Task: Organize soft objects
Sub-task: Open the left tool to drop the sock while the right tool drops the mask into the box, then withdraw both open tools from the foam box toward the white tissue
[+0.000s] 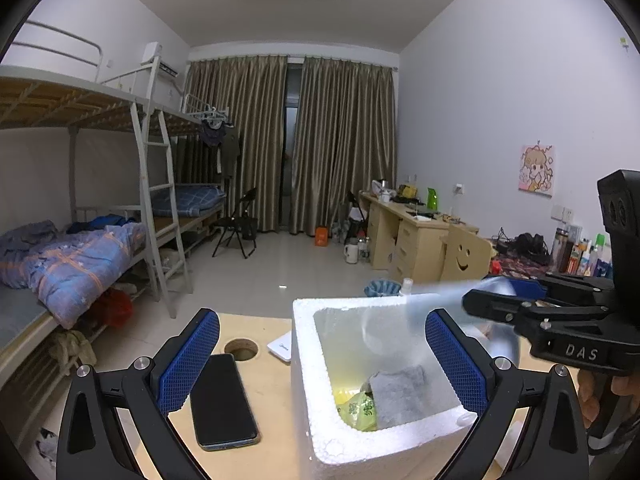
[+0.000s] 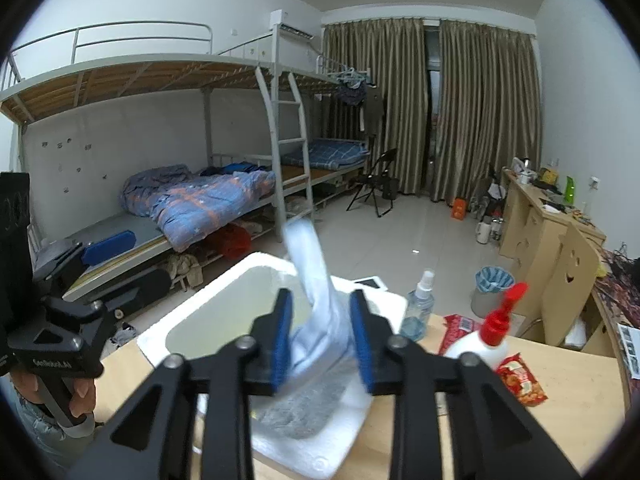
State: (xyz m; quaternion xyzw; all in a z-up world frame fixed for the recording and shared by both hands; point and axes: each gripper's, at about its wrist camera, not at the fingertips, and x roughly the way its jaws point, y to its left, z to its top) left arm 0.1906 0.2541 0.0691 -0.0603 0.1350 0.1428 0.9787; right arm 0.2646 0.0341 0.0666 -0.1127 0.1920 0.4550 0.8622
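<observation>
The left tool (image 1: 322, 364) stands wide open and empty over the near edge of the white foam box (image 1: 320, 420) on the counter (image 1: 272, 408), a black phone (image 1: 224, 398) at its 9 o'clock. The right tool (image 2: 320, 342) has its pads apart around a blurred pale blue cloth (image 2: 316, 280) above the box; whether they press it I cannot tell. A grey cloth (image 1: 400, 394) and yellow-green packet (image 1: 360, 410) lie inside, toward 6 o'clock.

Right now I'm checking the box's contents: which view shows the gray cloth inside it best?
The left wrist view: the gray cloth lies unobstructed in the foam box. The right wrist view shows it partly hidden behind the right gripper.
</observation>
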